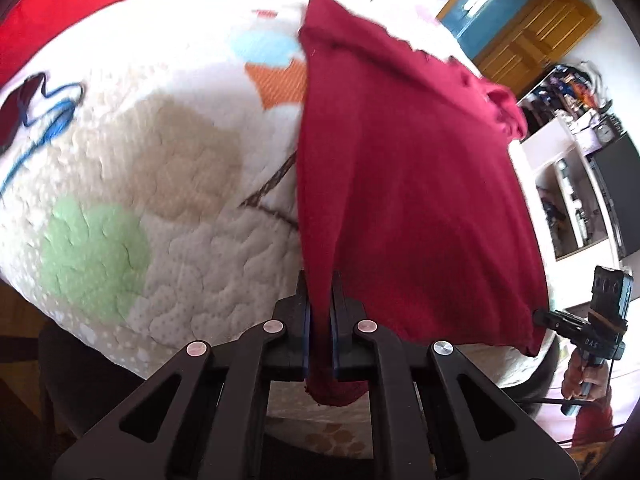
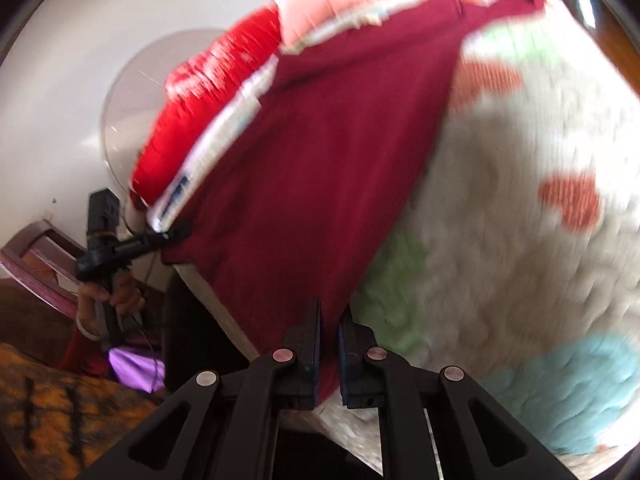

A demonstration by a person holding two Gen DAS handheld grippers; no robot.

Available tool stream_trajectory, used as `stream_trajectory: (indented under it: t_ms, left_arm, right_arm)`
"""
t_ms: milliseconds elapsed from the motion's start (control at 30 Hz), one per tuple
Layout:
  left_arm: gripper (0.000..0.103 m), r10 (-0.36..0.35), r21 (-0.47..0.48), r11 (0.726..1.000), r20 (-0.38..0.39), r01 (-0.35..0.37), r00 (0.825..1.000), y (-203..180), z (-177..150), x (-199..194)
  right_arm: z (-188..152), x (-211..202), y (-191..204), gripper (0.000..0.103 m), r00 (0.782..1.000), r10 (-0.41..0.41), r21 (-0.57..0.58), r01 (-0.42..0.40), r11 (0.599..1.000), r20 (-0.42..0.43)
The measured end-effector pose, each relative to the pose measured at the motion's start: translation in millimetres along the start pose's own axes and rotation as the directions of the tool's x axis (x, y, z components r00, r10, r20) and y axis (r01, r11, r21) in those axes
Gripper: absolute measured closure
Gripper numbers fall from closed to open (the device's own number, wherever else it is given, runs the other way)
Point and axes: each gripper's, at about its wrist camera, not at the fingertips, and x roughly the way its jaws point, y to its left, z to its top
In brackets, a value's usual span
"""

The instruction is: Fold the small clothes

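Note:
A dark red garment is held up over a white quilted bed cover with coloured patches. My left gripper is shut on its near corner, with a fold of cloth hanging out behind the fingers. My right gripper shows at the right of the left wrist view, shut on the other near corner. In the right wrist view the same garment stretches away from my right gripper, which pinches its edge. My left gripper shows there at the left, holding the far corner.
A red quilt and a pink pillow lie at the head of the bed. A small dark red and blue item lies on the cover at left. White shelves and a wooden cabinet stand beyond the bed.

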Motion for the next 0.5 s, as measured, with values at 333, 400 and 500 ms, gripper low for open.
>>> stream_trajectory:
  t_ms: [333,400,500]
  left_arm:
    - [0.079,0.137,0.079,0.987,0.034,-0.139,0.990,-10,20,-27]
    - [0.063,0.180,0.109,0.976,0.078,-0.188,0.981,-15,24,-36]
    - [0.059,0.162,0.141,0.974,0.129,-0.179,0.978,-28,44,-42]
  right_arm:
    - [62,-70,-14,0.070,0.958,-0.188,-0.036,0.200,0.979,0.215]
    - [94,-79,-14,0.070,0.914,-0.280,-0.051,0.307,0.950,0.293]
    - [154,-79,-18,0.069,0.847,-0.363,-0.079,0.423,0.903,0.387]
